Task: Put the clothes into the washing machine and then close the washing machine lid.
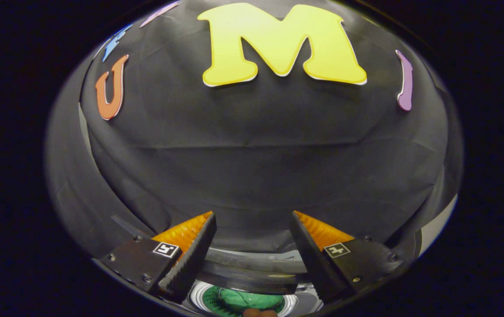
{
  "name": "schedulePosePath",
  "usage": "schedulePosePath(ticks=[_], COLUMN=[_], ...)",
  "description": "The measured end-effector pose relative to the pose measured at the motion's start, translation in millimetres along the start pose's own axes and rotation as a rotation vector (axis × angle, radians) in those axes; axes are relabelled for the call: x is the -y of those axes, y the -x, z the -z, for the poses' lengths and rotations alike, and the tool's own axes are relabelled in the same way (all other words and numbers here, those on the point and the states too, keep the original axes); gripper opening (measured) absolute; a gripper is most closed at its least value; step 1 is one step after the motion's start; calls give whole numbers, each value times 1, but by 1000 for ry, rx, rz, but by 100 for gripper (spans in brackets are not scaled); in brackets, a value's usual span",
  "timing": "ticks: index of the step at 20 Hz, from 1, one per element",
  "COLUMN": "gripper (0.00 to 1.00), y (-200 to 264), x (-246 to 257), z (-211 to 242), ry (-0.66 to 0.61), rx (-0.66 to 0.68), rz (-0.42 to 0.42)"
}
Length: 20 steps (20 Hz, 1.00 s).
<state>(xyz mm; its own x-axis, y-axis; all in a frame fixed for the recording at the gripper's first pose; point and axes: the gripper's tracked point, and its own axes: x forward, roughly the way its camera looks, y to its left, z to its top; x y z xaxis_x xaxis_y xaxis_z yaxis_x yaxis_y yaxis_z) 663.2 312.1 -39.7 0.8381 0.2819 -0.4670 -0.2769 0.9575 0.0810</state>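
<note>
1. Jaws [252, 220] stand wide apart and hold nothing; only open air lies between the two fingers [190, 255].
2. Below and between the fingers sits the washing machine [247, 275], seen from above, its dark curved lid [252, 281] raised across the gap between them.
3. Under that lid the round drum opening [199, 296] shows a pale ring, and green clothes [245, 300] lie inside it.
4. A small brownish thing [258, 313] shows at the near rim of the opening; what it is cannot be told.
5. Beyond the fingers hangs the booth's black cloth wall [256, 154], creased across its middle.
</note>
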Motion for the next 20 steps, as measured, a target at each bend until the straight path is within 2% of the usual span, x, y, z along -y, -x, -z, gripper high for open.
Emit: schedulePosePath(ticks=[20], gripper=[100], y=[5], x=[-3], z=[-7], ry=[54], rx=[200], rz=[-24])
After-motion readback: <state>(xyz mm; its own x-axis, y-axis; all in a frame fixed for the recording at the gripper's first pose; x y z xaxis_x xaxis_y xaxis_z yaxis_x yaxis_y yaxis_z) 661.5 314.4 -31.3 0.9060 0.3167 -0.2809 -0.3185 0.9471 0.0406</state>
